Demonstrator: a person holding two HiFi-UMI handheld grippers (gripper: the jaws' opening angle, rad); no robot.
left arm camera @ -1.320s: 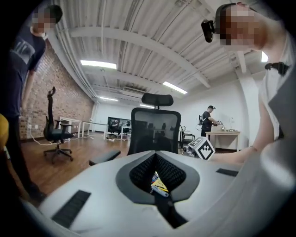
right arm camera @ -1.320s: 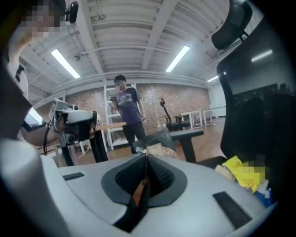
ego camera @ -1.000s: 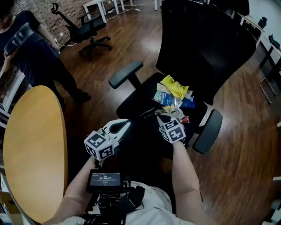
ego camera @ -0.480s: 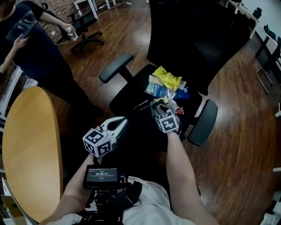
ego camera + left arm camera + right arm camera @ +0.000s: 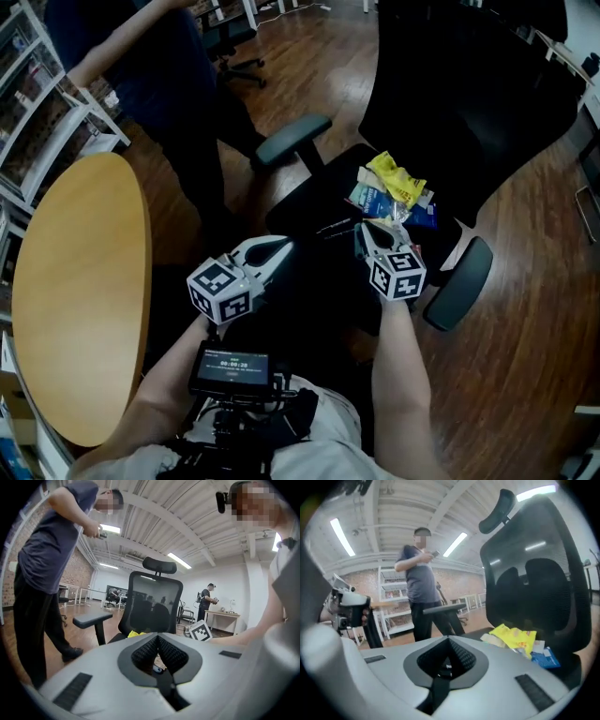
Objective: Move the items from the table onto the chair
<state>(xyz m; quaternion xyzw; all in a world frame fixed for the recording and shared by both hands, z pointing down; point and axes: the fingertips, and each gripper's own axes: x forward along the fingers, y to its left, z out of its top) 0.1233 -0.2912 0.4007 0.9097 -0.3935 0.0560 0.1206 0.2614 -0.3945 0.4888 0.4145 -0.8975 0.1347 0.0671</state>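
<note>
The black office chair's seat point(image 5: 309, 211) holds a pile of items: a yellow packet point(image 5: 398, 178) on top, a blue packet point(image 5: 375, 200) beside it and other wrappers. The yellow packet point(image 5: 515, 637) and the blue packet point(image 5: 546, 657) also lie ahead of my right gripper point(image 5: 449, 641). My right gripper point(image 5: 368, 230) hovers just short of the pile; its jaws have just been closing and are shut with nothing between them. My left gripper point(image 5: 284, 246) hangs over the seat's front, shut and empty. My left gripper point(image 5: 158, 639) points at the chair. The round wooden table point(image 5: 75, 281) top is bare.
A person point(image 5: 178, 56) stands by the chair's left armrest point(image 5: 292, 141). The right armrest point(image 5: 459, 281) is near my right hand. White shelves point(image 5: 47, 103) stand at the far left. A small screen point(image 5: 232, 367) hangs at my chest. Wooden floor surrounds the chair.
My right gripper has drawn back from the pile and lifted. My left gripper has risen a little. The standing person has stepped closer to the chair.
</note>
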